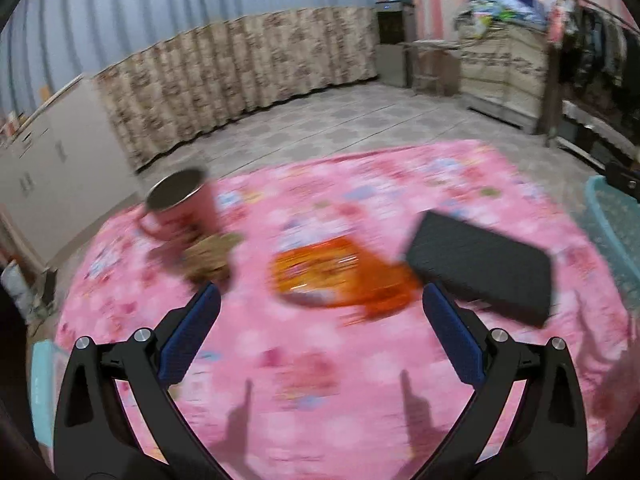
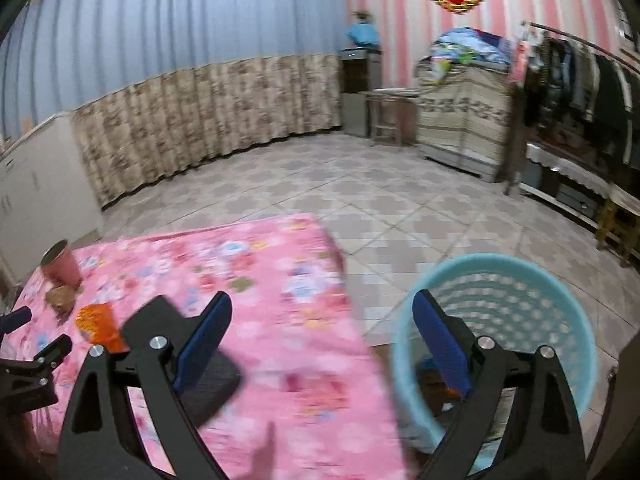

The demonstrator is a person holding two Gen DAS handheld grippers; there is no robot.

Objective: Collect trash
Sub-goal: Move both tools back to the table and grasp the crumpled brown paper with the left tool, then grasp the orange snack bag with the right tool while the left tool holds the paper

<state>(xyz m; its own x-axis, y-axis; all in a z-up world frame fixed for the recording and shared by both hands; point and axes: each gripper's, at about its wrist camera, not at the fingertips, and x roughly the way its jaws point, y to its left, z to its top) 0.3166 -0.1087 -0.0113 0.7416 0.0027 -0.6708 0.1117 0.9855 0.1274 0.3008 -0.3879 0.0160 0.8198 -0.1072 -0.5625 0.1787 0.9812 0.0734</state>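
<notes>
Here, from the left wrist, the left gripper hangs spread and empty over the pink flowered tabletop, above a crinkled orange snack wrapper (blurred), between a red metal mug and a flat black case. From the right wrist, the right gripper gapes empty beside the perforated pale blue plastic basket on the floor.

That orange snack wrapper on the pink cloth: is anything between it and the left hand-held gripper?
Nothing visible. The left hand-held gripper is open, and only bare pink flowered tablecloth lies before the crumpled orange snack wrapper. The flat black box and brown crumpled wad sit off to either side.
</notes>
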